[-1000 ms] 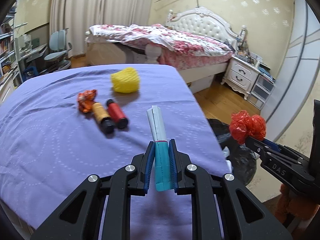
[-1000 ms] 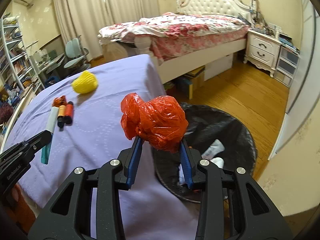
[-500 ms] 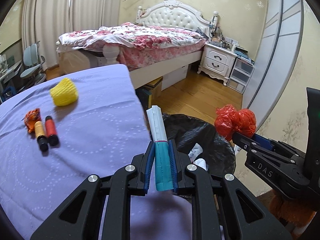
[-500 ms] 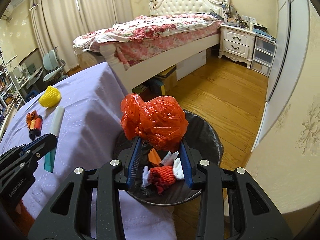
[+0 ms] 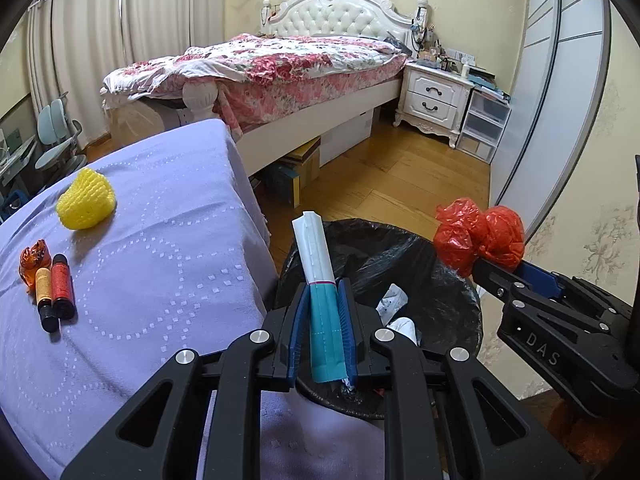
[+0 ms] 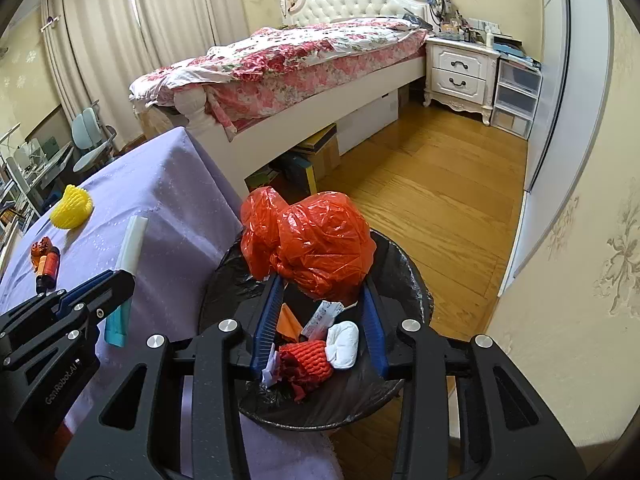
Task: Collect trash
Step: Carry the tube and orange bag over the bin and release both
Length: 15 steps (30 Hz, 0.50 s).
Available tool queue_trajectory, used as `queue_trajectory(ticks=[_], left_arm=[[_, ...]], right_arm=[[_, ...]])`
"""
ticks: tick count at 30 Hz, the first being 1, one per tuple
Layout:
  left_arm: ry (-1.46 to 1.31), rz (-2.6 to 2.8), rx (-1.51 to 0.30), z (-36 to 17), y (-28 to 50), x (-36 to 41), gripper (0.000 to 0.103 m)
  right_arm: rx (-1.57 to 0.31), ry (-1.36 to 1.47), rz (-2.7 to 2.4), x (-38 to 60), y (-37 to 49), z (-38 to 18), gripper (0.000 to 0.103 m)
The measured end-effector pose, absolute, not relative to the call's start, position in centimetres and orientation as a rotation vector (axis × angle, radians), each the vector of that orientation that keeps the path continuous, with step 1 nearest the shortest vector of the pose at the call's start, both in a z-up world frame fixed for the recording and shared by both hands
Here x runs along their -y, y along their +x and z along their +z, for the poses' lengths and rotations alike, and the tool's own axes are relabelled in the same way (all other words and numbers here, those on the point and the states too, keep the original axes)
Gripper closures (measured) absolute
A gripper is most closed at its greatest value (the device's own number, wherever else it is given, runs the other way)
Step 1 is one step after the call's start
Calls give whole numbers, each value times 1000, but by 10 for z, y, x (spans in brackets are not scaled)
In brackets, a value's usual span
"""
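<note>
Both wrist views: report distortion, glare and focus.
Left wrist view: fisheye bends the sliding wardrobe door into an arc, dark vignette in the corners, focus sharp throughout. Right wrist view: same bowing, small highlights glint on the crumpled red plastic bag, soft daylight, no strong shadows.

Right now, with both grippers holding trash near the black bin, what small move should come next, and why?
Probably open the right gripper. Its crumpled red plastic bag hangs directly above the open black-lined trash bin, where other scraps already lie, so it should fall inside. The left gripper holds the white-and-teal packet nearer the bin's rim by the purple table; it can follow.
</note>
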<state>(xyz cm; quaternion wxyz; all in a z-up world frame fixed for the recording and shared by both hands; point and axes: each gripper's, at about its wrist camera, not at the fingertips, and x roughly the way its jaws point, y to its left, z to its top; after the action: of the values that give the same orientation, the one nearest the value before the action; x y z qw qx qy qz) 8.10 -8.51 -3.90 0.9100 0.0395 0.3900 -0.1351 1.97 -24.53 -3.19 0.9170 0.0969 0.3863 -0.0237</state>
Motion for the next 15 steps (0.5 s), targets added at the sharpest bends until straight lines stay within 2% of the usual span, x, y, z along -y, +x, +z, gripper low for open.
queue_trajectory(ticks=[3, 5, 8, 15], left_arm=[[76, -267, -832, -43, 84, 86, 77], [67, -253, -833, -44, 84, 84, 60], [50, -246, -828, -42, 82, 80, 50], [65, -207, -823, -39, 75, 75, 42]], right_arm=[[-802, 213, -64, 250, 22, -36, 56], [-804, 219, -74, 251, 22, -37, 52], [-808, 228, -91, 256, 22, -39, 48], [-814, 231, -95, 258, 19, -41, 46]])
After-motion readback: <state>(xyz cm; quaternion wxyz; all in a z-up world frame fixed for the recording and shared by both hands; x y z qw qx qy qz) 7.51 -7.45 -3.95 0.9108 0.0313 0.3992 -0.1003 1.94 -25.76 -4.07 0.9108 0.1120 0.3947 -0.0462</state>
